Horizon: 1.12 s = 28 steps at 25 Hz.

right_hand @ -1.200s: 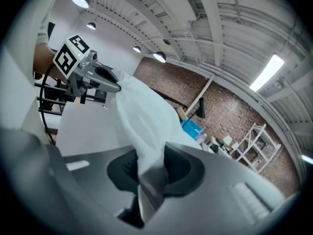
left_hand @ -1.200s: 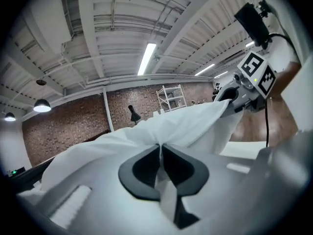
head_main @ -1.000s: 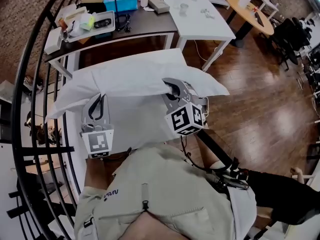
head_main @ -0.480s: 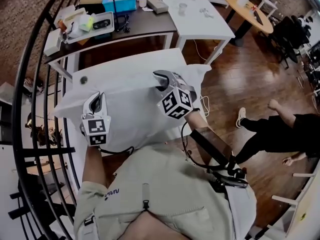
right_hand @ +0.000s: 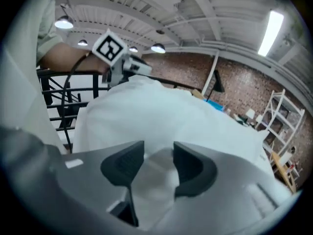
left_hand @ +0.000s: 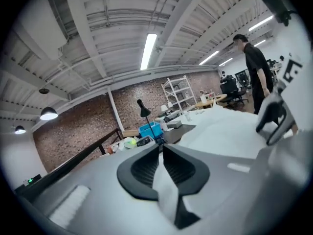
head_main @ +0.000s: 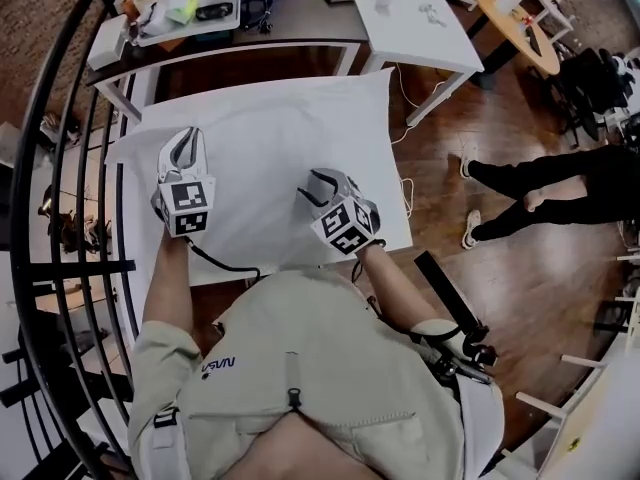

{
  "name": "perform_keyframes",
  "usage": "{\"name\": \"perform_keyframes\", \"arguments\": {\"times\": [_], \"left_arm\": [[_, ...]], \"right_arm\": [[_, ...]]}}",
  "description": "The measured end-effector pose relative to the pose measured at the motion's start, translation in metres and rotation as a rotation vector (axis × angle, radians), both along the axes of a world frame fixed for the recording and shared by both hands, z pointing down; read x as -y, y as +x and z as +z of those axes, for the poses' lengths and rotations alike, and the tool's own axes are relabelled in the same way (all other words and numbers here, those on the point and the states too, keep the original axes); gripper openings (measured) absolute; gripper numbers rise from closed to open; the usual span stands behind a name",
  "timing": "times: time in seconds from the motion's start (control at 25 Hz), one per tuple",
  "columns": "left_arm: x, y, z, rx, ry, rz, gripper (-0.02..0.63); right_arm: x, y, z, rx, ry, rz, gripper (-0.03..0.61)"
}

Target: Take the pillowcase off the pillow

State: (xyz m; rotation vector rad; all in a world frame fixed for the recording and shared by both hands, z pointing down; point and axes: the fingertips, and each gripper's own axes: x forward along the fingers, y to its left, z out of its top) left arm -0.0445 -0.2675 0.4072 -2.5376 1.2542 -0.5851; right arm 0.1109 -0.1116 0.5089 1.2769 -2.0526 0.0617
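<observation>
Head view: left gripper (head_main: 184, 140) pinches pillowcase (head_main: 270, 133) at its left edge; right gripper (head_main: 318, 184) jaws just opening, cloth loose between them, at near edge, bulk lying ahead.

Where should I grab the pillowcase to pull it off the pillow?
Probably a fold of slack cloth along the pillowcase near edge, approached from that near side, slanting down. It lies flat and broad, so only a pinched fold fits between jaws.

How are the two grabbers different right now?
The left gripper pinches a fold of the pillowcase; the right gripper has just been opening, cloth loose between its jaws. The left gripper sits farther from the person, the right gripper nearer. Both carry marker cubes.
</observation>
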Motion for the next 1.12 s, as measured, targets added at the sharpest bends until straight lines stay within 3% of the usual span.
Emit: {"name": "perform_keyframes", "arguments": {"times": [0.08, 0.2, 0.36, 0.48, 0.6, 0.68, 0.8, 0.96, 1.04, 1.12], "left_arm": [[-0.008, -0.011, -0.014, -0.054, 0.005, -0.031, 0.048], [-0.048, -0.021, 0.0, -0.101, -0.095, -0.015, 0.114], [-0.108, -0.012, 0.073, -0.049, -0.314, 0.043, 0.258], [-0.127, 0.003, 0.123, 0.035, -0.416, 0.069, 0.308], [-0.122, 0.009, 0.154, 0.087, -0.457, 0.062, 0.289], [-0.117, 0.011, 0.161, 0.089, -0.468, 0.069, 0.278], [-0.112, 0.012, 0.164, 0.085, -0.469, 0.079, 0.266], [-0.112, 0.014, 0.165, 0.071, -0.467, 0.095, 0.233], [-0.114, 0.015, 0.156, 0.071, -0.45, 0.114, 0.184], [-0.117, 0.019, 0.147, 0.056, -0.435, 0.141, 0.099]], "right_arm": [[0.007, 0.01, 0.026, 0.006, 0.003, 0.054, 0.179], [0.018, 0.022, 0.031, 0.058, 0.04, 0.118, 0.178], [0.023, 0.018, 0.032, 0.085, 0.021, 0.096, 0.178], [0.02, 0.021, 0.016, 0.134, 0.053, 0.109, 0.179], [0.007, 0.029, -0.002, 0.176, 0.077, 0.157, 0.178], [-0.007, 0.042, -0.004, 0.145, 0.063, 0.194, 0.178], [-0.026, 0.067, 0.012, 0.063, -0.006, 0.251, 0.178], [-0.028, 0.078, 0.044, 0.045, -0.09, 0.277, 0.178], [-0.023, 0.074, 0.053, 0.057, -0.127, 0.274, 0.154], [-0.02, 0.072, 0.051, 0.069, -0.147, 0.27, 0.081]]}}
